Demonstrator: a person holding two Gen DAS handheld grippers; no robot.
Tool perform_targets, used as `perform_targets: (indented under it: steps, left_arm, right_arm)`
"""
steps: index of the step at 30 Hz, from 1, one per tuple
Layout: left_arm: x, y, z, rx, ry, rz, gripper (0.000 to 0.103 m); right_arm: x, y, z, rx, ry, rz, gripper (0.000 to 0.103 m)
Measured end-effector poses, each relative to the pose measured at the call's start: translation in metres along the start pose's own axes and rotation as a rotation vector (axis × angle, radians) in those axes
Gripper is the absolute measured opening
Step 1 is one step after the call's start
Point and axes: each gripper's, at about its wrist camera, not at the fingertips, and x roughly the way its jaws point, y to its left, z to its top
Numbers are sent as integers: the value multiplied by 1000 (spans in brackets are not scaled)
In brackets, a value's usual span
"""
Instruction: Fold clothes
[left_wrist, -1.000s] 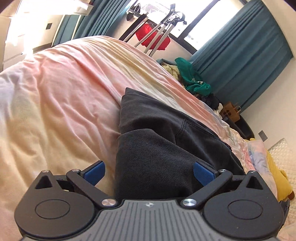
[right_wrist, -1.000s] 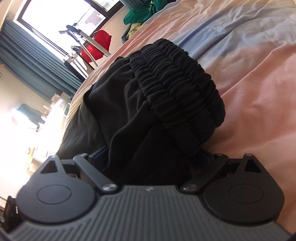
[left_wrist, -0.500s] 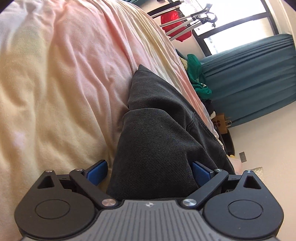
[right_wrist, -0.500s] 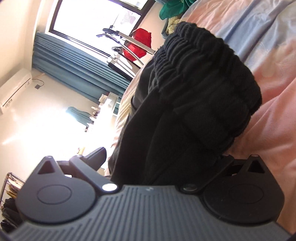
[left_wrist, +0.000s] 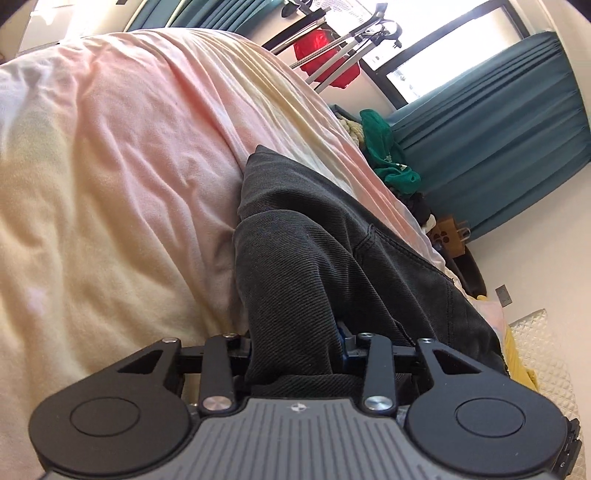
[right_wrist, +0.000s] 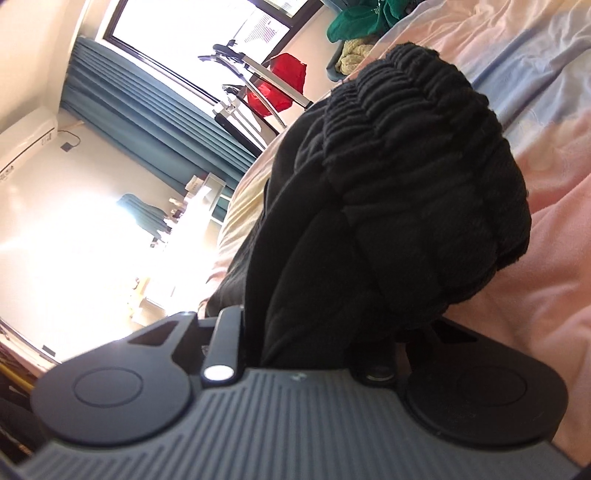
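Left tool (left_wrist: 293, 345): pressed together, pinching a fold of the dark grey twill trousers (left_wrist: 332, 251). Right tool (right_wrist: 314, 350): clamped on the same garment's black ribbed elastic waistband (right_wrist: 406, 155), bunched into a rounded mass. The trousers lie on the bed (left_wrist: 110, 184), covered in wrinkled pink-and-cream cotton. At 1 o'clock: green clothing (left_wrist: 384, 151), a red item (left_wrist: 321, 51) on a metal rack, teal curtains (left_wrist: 498, 122).
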Motion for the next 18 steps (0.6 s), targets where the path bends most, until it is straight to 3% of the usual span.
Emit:
perform_targets:
  steps: [3, 8, 14, 18]
  left_arm:
    - [-12, -26, 4, 4, -7, -47, 33]
    - [24, -110, 1, 54, 21, -133, 32]
    - [69, -213, -4, 116, 57, -237, 32]
    - [141, -281, -14, 125, 113, -282, 32]
  right_arm:
    - [-25, 10, 10, 16, -43, 40, 29]
    - [-82, 8, 49, 70, -138, 61, 29]
    - [-153, -24, 117, 89, -272, 30, 29]
    - [-176, -58, 180, 104, -341, -31, 29]
